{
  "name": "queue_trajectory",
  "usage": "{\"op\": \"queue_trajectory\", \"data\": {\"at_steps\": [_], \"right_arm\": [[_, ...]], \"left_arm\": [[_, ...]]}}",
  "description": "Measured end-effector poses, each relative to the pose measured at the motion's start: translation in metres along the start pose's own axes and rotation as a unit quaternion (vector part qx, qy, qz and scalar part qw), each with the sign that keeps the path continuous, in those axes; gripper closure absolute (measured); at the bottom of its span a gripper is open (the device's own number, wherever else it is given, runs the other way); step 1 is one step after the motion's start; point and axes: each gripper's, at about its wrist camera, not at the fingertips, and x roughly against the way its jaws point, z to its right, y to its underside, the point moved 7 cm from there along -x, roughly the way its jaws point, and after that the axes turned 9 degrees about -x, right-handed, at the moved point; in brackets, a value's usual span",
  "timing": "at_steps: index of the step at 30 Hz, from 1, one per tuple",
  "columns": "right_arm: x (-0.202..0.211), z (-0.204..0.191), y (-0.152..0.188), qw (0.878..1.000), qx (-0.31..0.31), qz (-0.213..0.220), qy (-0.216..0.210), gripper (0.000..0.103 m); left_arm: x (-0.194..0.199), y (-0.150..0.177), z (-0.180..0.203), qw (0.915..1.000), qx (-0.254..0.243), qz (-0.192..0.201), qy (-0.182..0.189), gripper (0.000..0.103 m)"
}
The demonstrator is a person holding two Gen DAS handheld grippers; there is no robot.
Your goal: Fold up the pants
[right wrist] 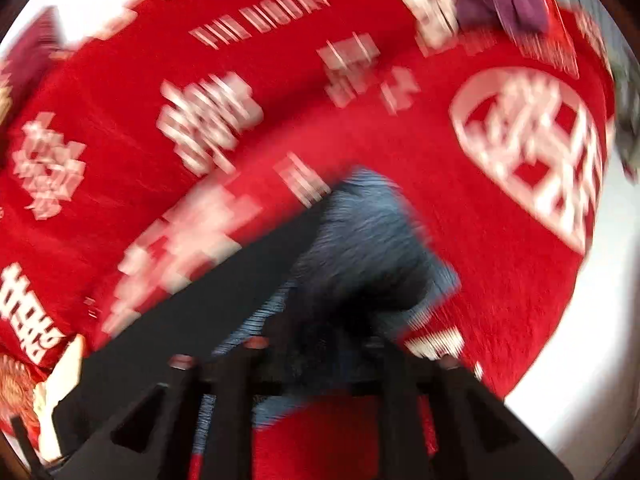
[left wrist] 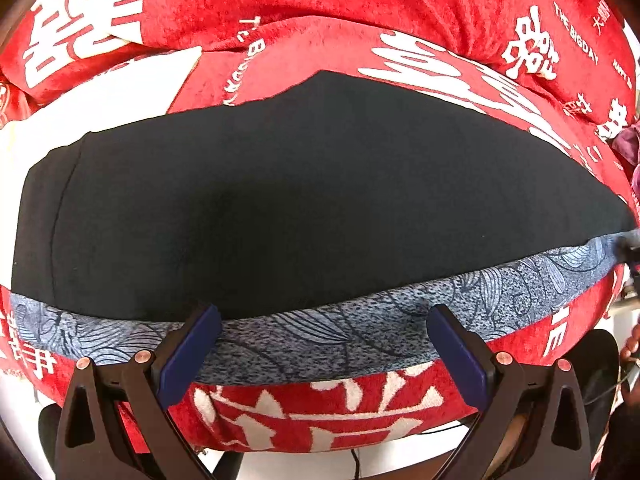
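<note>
Here, nearest in the left wrist view, the left gripper has its jaws spread wide with nothing clamped; the blue pads hang over the pants' near edge, and contact can't be judged. Pants lie flat on a red blanket with white lettering, spread across the frame. Top layer is plain black, smooth, with a seam line near its left end. A grey-blue patterned band runs along the near edge, curving up to the right. Farther back the blanket bunches into folds; a purple cloth sits at the right edge.

The right wrist view is heavily motion-blurred. The right gripper is low in frame, its jaws close together; whether they pinch the fabric, I cannot tell. Just ahead is the pants' corner, grey-blue over black. Beyond, the blanket, then purple cloth at the top right.
</note>
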Motion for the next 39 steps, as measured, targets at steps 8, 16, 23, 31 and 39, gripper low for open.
{"op": "queue_trajectory", "data": {"at_steps": [8, 16, 23, 31, 39], "right_arm": [[0.003, 0.015, -0.024, 0.991, -0.086, -0.013, -0.106, 0.031], [-0.001, 0.047, -0.036, 0.977, -0.155, 0.005, -0.143, 0.017], [0.039, -0.004, -0.054, 0.977, -0.061, 0.044, -0.198, 0.091], [-0.012, 0.039, -0.054, 0.997, 0.034, 0.029, 0.066, 0.091], [0.030, -0.032, -0.040, 0.992, 0.091, 0.051, -0.073, 0.025]], "left_arm": [[0.010, -0.007, 0.012, 0.9997, -0.018, 0.014, 0.009, 0.000], [0.003, -0.007, 0.014, 0.9998, -0.009, 0.001, 0.016, 0.000], [0.007, -0.011, 0.028, 0.9995, -0.029, 0.007, 0.010, 0.000], [0.001, -0.009, 0.036, 0.9994, -0.035, -0.004, 0.009, 0.000], [0.000, -0.020, 0.043, 0.9995, -0.027, 0.002, 0.016, 0.000]]}}
